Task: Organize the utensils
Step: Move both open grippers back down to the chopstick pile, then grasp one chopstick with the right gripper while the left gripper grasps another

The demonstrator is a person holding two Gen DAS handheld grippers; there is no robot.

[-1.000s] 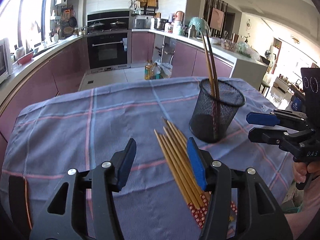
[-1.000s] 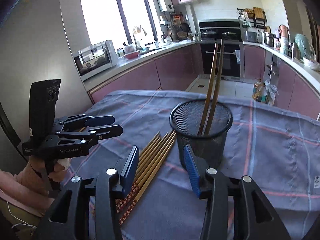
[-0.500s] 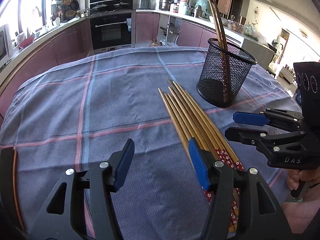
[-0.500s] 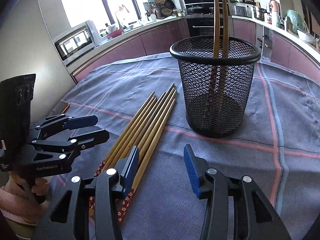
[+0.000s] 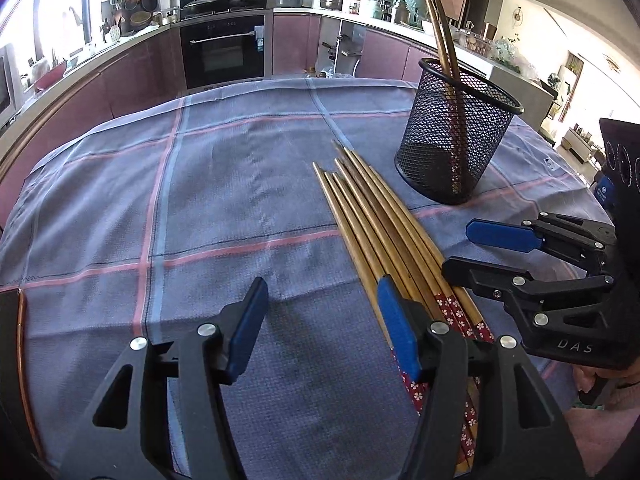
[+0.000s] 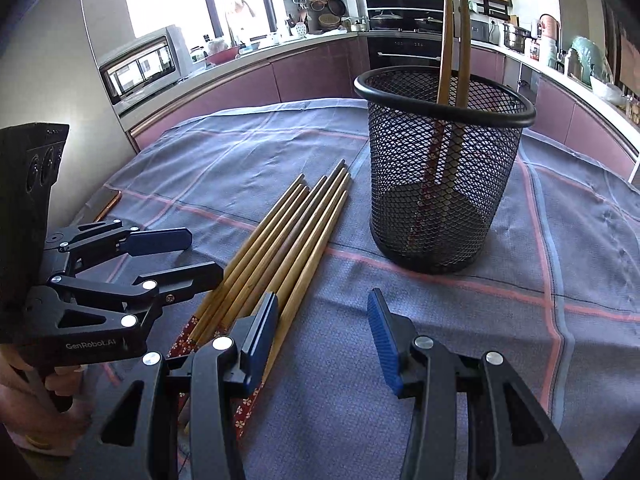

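Note:
Several wooden chopsticks point(image 5: 380, 220) with red flowered ends lie side by side on the blue checked tablecloth point(image 5: 208, 200); they also show in the right wrist view point(image 6: 280, 240). A black mesh holder point(image 5: 456, 140) stands upright beyond them with two chopsticks point(image 6: 452, 36) in it; the holder shows in the right wrist view point(image 6: 440, 168) too. My left gripper point(image 5: 324, 320) is open and empty, low over the cloth, its right finger beside the chopsticks' handle ends. My right gripper point(image 6: 324, 336) is open and empty, its left finger over the chopsticks' handle ends.
The table edge runs along the far side of the cloth. Beyond it are purple kitchen cabinets, an oven point(image 5: 222, 52) and a microwave point(image 6: 140, 68) on the counter. The cloth point(image 6: 560, 240) continues to the right of the holder.
Both grippers have moved lower and closer to the chopsticks on the cloth. Both stay open. The chopsticks and holder have not moved.

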